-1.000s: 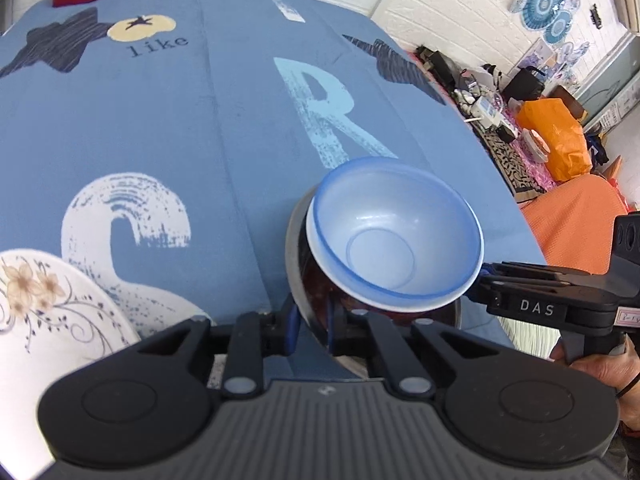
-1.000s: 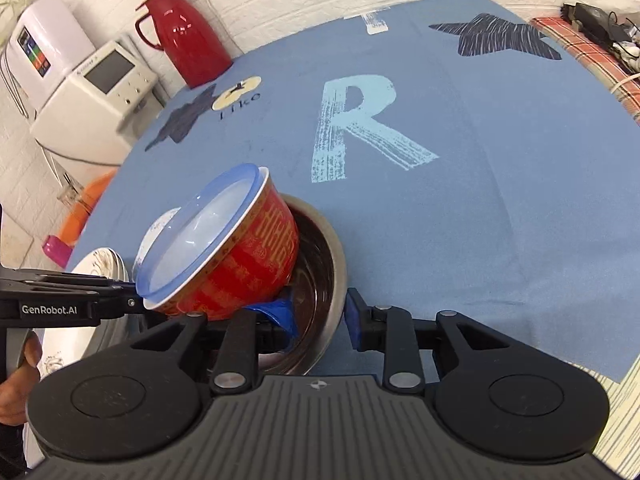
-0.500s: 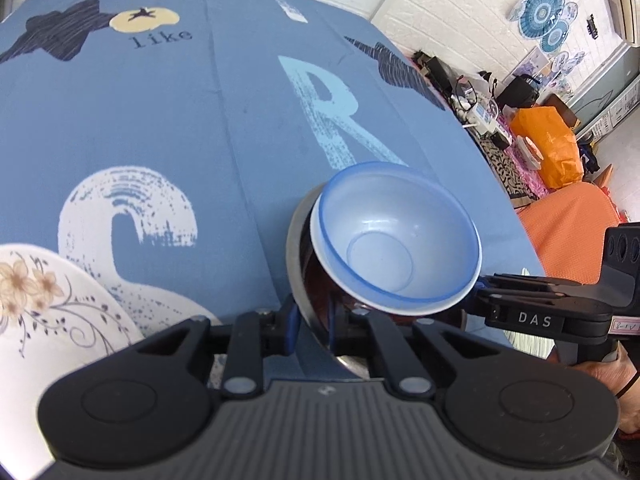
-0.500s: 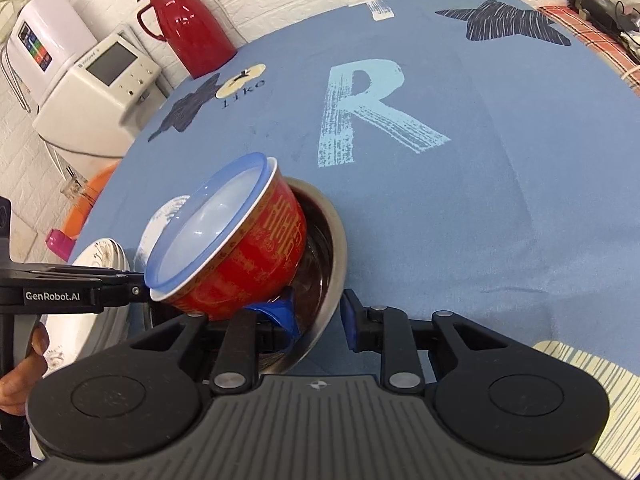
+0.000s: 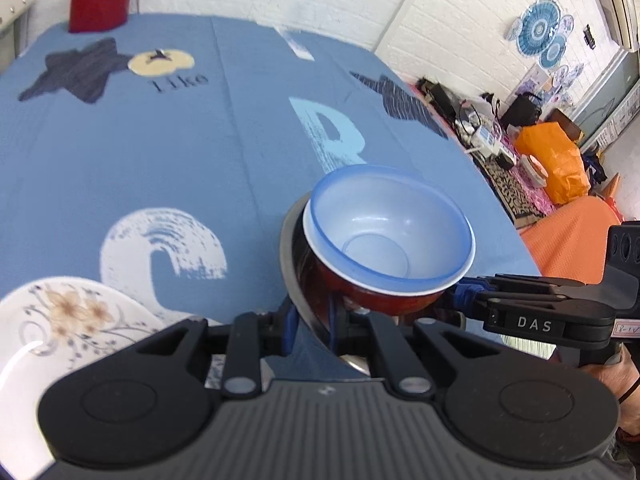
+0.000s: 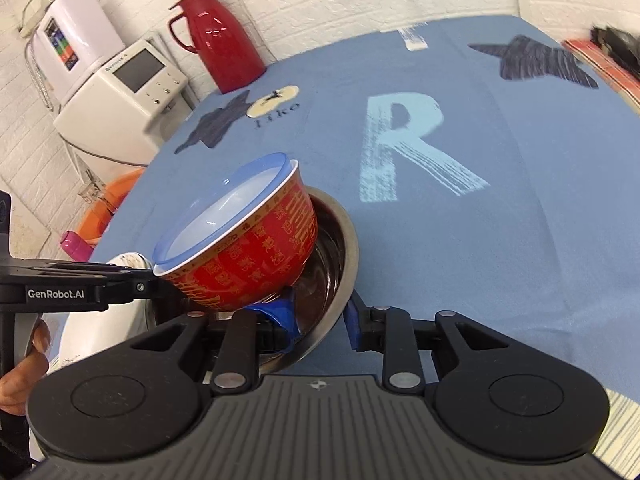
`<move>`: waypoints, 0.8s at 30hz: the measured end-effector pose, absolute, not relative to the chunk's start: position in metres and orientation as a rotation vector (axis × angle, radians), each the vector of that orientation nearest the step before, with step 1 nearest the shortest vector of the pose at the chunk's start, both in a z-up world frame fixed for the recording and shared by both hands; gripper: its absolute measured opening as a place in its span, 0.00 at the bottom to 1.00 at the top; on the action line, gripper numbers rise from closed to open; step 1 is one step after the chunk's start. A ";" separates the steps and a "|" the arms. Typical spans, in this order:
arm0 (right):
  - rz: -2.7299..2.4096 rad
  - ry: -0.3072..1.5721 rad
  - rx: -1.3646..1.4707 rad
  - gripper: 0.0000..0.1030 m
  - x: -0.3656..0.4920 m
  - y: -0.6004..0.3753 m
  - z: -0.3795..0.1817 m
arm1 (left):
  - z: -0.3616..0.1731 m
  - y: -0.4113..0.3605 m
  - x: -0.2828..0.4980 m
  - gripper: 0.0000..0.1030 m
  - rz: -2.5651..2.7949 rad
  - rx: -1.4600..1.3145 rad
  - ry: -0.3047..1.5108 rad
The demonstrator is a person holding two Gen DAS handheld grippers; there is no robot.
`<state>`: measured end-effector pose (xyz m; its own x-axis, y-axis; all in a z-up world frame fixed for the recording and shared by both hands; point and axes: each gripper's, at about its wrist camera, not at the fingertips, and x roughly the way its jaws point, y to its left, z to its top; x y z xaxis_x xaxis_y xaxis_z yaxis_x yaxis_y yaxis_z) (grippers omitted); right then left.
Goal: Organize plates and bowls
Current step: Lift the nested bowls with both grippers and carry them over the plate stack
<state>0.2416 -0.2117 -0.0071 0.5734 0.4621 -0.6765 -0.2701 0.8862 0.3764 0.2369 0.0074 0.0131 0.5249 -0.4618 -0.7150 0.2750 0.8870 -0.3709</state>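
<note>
The right gripper straddles the rim of a steel bowl, fingers apart, one inside. A red bowl (a blue bowl nested inside) tilts in it toward ten o'clock. The left gripper enters from nine o'clock; a red thermos stands at eleven.

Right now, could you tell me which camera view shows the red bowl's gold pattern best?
The right wrist view: the red bowl turns its patterned side wall toward that camera. The left wrist view looks down into the blue bowl nested inside, leaving only a dark red sliver below.
</note>
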 end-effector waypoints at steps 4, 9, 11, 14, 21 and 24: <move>0.470 0.826 0.210 0.10 0.238 -0.189 0.012 | 0.031 0.030 0.223 0.02 -0.410 -0.234 0.879; 0.548 0.788 0.152 0.10 0.228 -0.145 0.037 | 0.055 0.073 0.190 0.02 -0.331 -0.238 0.828; 0.587 0.780 0.130 0.11 0.222 -0.124 0.044 | 0.061 0.092 0.175 0.02 -0.291 -0.236 0.815; 0.651 0.774 0.095 0.11 0.214 -0.090 0.047 | 0.063 0.122 0.152 0.02 -0.224 -0.237 0.800; 0.728 0.888 0.052 0.13 0.209 -0.036 0.014 | 0.025 0.167 0.125 0.03 -0.133 -0.268 0.873; 0.723 0.923 0.032 0.13 0.208 -0.028 0.004 | 0.012 0.172 0.125 0.03 -0.135 -0.281 0.894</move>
